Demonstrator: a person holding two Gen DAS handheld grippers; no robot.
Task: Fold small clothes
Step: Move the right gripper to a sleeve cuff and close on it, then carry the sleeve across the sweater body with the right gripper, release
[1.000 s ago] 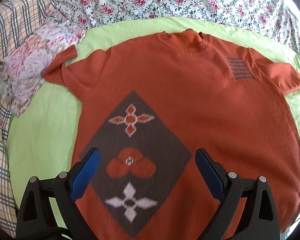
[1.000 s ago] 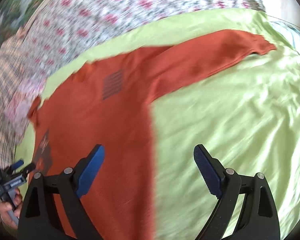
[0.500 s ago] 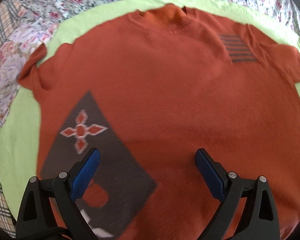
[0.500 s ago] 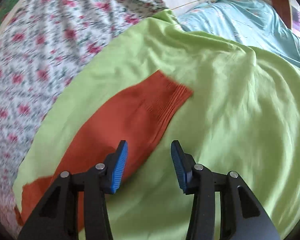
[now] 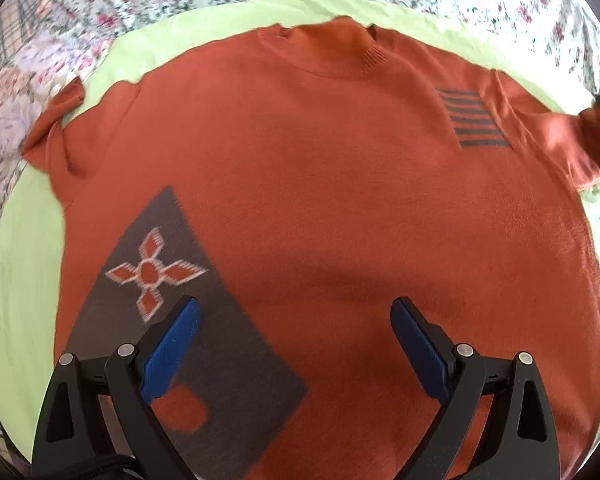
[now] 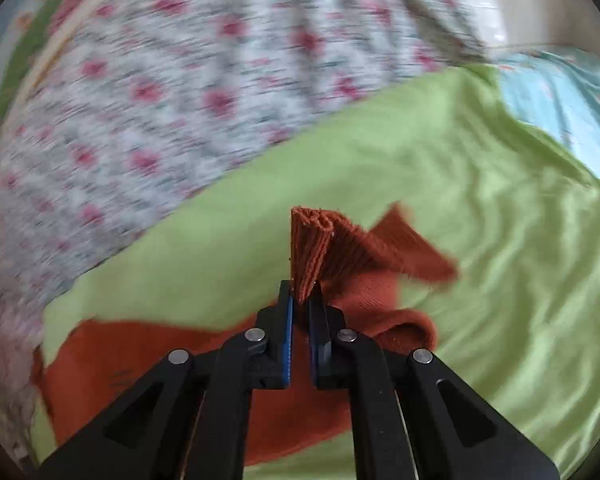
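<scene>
Orange sweater [image 5: 340, 200] spread face-up on the bed's green sheet [image 6: 500, 200], no fold yet made. Right gripper [image 6: 299, 304], jaws clamped on the sleeve cuff [image 6: 312, 240], lifting it; left gripper [image 5: 296, 328], jaws apart, over the body; all folds remain
</scene>
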